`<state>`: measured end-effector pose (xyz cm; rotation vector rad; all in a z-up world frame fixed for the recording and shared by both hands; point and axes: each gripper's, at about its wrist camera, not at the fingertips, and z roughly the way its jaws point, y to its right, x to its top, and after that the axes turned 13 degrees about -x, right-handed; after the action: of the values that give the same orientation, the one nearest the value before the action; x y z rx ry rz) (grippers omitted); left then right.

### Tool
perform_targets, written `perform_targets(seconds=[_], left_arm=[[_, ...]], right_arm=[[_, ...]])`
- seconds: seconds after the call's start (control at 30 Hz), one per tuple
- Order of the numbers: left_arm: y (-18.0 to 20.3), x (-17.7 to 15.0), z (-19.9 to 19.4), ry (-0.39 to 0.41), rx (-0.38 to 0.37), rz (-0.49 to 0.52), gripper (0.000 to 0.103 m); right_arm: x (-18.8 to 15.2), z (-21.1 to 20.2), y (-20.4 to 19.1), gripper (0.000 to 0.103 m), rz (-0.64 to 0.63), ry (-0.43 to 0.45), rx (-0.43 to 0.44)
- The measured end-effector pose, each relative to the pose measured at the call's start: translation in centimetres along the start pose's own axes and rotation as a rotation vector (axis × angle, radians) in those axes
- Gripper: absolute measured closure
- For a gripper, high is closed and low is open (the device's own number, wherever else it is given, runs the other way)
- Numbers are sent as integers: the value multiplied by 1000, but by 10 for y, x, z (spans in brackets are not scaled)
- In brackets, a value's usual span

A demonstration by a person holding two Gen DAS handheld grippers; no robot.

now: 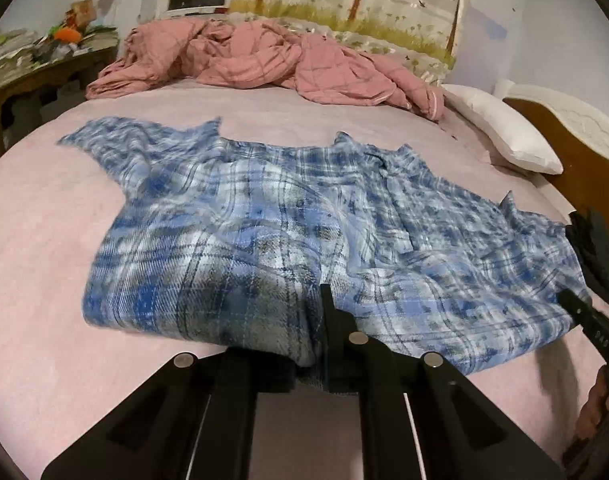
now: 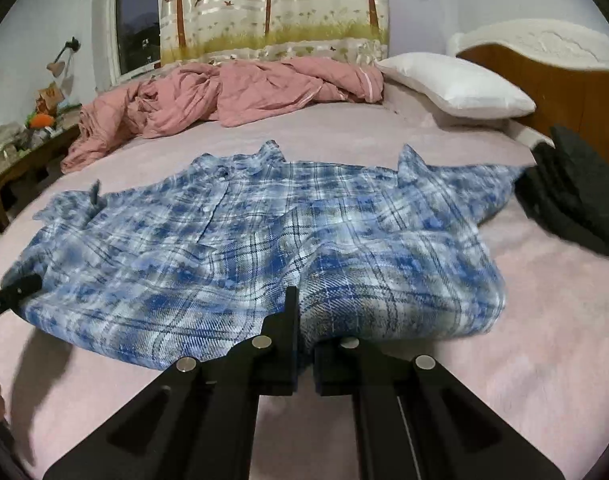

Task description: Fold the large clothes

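A blue plaid shirt [image 1: 288, 216] lies spread across the pink bed sheet [image 1: 44, 280], collar toward the far side. My left gripper [image 1: 310, 344] is shut on the shirt's near hem, and the cloth bunches up between its fingers. In the right wrist view the same shirt [image 2: 264, 232] fills the middle, and my right gripper [image 2: 306, 344] is shut on another part of the near hem. Each gripper shows at the edge of the other's view: the right gripper [image 1: 588, 320] at the shirt's right corner, the left gripper [image 2: 12, 292] at its left corner.
A crumpled pink quilt [image 2: 224, 100] lies along the far side of the bed. A white pillow [image 2: 456, 84] rests by the wooden headboard [image 2: 564, 80]. A dark folded garment [image 2: 576, 192] lies right of the shirt. A cluttered side table [image 1: 32, 68] stands far left.
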<state>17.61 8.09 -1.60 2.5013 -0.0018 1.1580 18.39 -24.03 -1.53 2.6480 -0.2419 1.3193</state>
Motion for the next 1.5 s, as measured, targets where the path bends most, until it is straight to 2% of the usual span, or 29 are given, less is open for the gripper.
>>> perform_targets(seconds=[0.17, 0.3, 0.4, 0.53, 0.6, 0.67, 0.7, 0.73, 0.77, 0.8, 0.87, 0.93, 0.97, 1.03, 1.1, 1.17, 1.23, 1.3, 1.4, 1.5], left_arm=[[-3, -29, -30, 3, 6, 0, 94], [1, -47, -41, -7, 1, 9, 91], [15, -56, -49, 27, 32, 86, 80], [29, -53, -49, 54, 11, 149, 53], [37, -52, -52, 76, 6, 234, 49], [40, -53, -59, 125, 29, 289, 38], [40, -53, -62, 141, 15, 278, 29], [39, -54, -65, 150, -13, 251, 24], [37, -54, -68, 162, -42, 220, 23], [38, -55, -72, 185, -60, 205, 23], [45, -57, -82, 240, -53, 245, 19], [55, -62, -91, 316, -17, 305, 5], [59, -64, -95, 358, 2, 326, 3], [63, -66, -96, 387, 13, 339, 1], [65, -67, -90, 364, 1, 347, 1], [69, -65, -82, 339, 18, 354, 1], [75, -60, -86, 364, 42, 366, 1], [84, -46, -97, 434, 24, 370, 1], [101, -16, -98, 476, -6, 396, 0], [113, 15, -80, 492, -21, 388, 0]], right_arm=[[-37, -47, -4, 98, -41, 36, 13], [-55, -59, -1, 97, -47, 46, 21], [-53, -54, 5, 96, -28, 36, 34], [-57, -56, 3, 94, -50, 69, 12], [-59, -56, -1, 88, -68, 69, 14], [-62, -59, -2, 78, -74, 68, 29], [-62, -61, -1, 73, -71, 68, 45], [-63, -65, -1, 59, -67, 72, 60], [-63, -69, -1, 45, -57, 82, 85], [-62, -73, -1, 42, -47, 99, 109], [-61, -83, -3, 42, -46, 133, 138], [-61, -94, -6, 39, -53, 182, 147], [-61, -100, -7, 34, -59, 217, 142], [-62, -110, -8, 29, -70, 278, 122], [-61, -117, -9, 28, -80, 319, 111], [-57, -118, -9, 27, -84, 317, 101], [-48, -115, -4, 27, -67, 281, 114], [-35, -117, 10, 27, -25, 289, 121], [-7, -118, 33, 27, 20, 337, 63], [24, -115, 58, 21, 59, 365, 11]])
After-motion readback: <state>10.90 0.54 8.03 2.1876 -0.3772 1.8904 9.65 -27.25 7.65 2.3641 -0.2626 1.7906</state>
